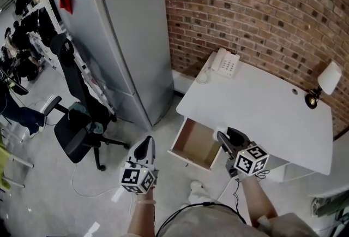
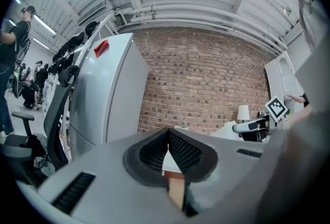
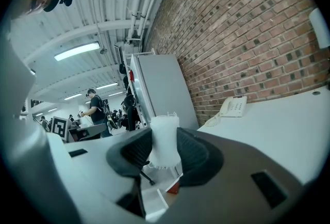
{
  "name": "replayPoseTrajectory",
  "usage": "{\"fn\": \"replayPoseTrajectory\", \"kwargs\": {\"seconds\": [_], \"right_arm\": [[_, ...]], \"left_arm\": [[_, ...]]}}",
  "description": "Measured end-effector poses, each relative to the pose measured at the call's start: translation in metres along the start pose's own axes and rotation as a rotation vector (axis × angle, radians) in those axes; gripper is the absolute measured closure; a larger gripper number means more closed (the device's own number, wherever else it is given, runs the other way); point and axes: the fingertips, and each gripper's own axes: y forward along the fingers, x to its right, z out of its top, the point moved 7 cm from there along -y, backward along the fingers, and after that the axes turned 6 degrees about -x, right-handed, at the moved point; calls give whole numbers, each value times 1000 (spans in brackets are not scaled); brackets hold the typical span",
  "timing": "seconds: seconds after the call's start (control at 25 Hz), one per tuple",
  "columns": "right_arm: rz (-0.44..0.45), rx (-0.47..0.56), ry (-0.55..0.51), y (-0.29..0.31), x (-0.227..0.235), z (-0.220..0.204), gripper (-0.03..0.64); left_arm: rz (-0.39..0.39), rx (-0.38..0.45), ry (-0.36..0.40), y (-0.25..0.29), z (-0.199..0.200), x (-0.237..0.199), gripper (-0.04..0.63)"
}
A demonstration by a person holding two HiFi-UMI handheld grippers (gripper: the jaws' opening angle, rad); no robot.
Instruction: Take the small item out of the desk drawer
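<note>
At left, the left gripper (image 1: 146, 147) hangs over the floor, its jaws pressed together with nothing between them. Just to its right, the wooden drawer (image 1: 193, 142) stands pulled out from the white desk (image 1: 262, 102). Further right, the right gripper (image 3: 164, 152) clamps the small white item (image 3: 165, 132) upright between its pads, above the drawer's right side, at the desk's front edge.

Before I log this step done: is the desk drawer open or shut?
Open: the drawer juts out from under the white desk, its wooden bottom showing.
</note>
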Motion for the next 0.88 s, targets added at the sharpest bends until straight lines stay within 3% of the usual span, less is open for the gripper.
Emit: {"fn": "replayPoseTrajectory", "kwargs": {"seconds": [0.88], "right_arm": [[-34, 101, -77, -14, 1, 33, 462]], "left_arm": [[45, 56, 68, -10, 30, -3, 591]]}}
